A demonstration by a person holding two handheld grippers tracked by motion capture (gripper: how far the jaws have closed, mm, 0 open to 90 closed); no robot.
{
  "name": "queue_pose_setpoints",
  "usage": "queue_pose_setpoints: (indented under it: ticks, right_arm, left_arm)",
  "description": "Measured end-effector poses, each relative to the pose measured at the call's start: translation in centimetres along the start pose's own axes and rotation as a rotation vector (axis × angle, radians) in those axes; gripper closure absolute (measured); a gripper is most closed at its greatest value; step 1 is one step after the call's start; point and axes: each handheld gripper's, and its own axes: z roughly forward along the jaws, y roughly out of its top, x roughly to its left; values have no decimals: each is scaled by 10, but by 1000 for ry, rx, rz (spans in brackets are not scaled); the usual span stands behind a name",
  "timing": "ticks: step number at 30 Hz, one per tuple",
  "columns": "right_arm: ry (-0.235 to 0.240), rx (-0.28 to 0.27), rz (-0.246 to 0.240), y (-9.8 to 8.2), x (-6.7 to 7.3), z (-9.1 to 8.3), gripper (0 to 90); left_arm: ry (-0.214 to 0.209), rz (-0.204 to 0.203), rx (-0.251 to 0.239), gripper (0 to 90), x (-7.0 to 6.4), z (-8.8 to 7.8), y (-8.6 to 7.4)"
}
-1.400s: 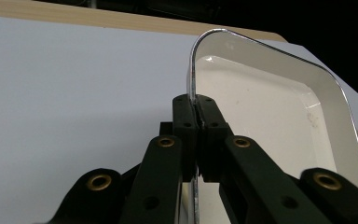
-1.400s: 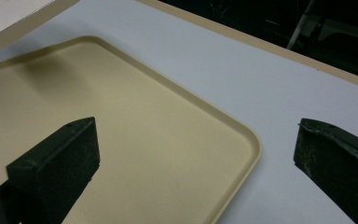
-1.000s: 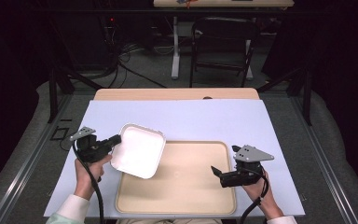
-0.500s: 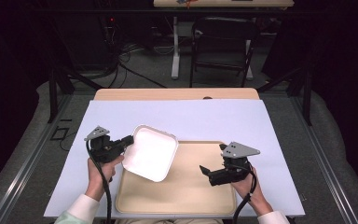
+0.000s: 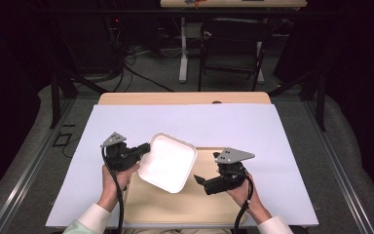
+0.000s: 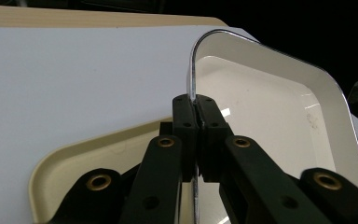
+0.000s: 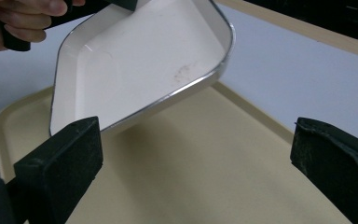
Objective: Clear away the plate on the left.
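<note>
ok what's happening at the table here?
A person works two handheld grippers. The left gripper is shut on the rim of a white square dish, holding it tilted in the air above a beige tray on the white table cover. The right gripper hangs open over the tray, its jaws pointed at the dish but not touching it.

place: lab | signs: dark curtained bay, floor cables [image 5: 126, 58], metal-frame table [image 5: 185, 114], folding chair [image 5: 231, 46]
</note>
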Motion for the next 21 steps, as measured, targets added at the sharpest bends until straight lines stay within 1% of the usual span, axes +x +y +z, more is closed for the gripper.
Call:
queue_pose_setpoints:
  ticks: [1,3,4,6,7,9,10,11,13,15,16,17,18,21]
  right_arm:
    - [-3,-2,3,1,2,2,29]
    - [12,1,16,2,4,5,38]
    - [8,1,24,2,5,8,54]
    - [18,9,39,3,7,12,90]
    - [8,19,53,4,8,16,140]
    - [2,23,58,4,7,18,150]
    - [-16,30,69,4,7,20,169]
    - [-15,38,84,4,6,22,232]
    - [-32,43,102,4,5,24,313]
    - [-29,40,122,3,3,25,401]
    - [-19,38,126,3,2,24,434]
    - [-24,38,125,3,2,24,467]
    - [-26,40,124,2,1,24,476]
    - [-20,40,143,2,-1,23,545]
  left_arm:
    - [-2,1,0,879,-2,1,0]
    - [-7,4,-5,880,-5,2,0]
    - [-9,8,-3,880,-6,3,0]
    - [-10,11,-7,879,-9,4,-1]
    - [-10,14,-7,880,-10,5,-1]
    - [-15,16,-10,879,-11,5,-1]
    - [-15,18,-14,879,-11,4,-1]
    - [-15,17,-14,879,-11,4,-1]
    - [-13,16,-19,874,-11,3,-1]
    - [-16,14,-17,871,-11,4,-2]
    - [-17,16,-15,870,-11,4,-2]
    - [-23,19,-10,869,-11,4,-2]
    - [-21,22,-8,869,-12,4,-3]
    - [-23,34,-7,867,-13,4,-3]
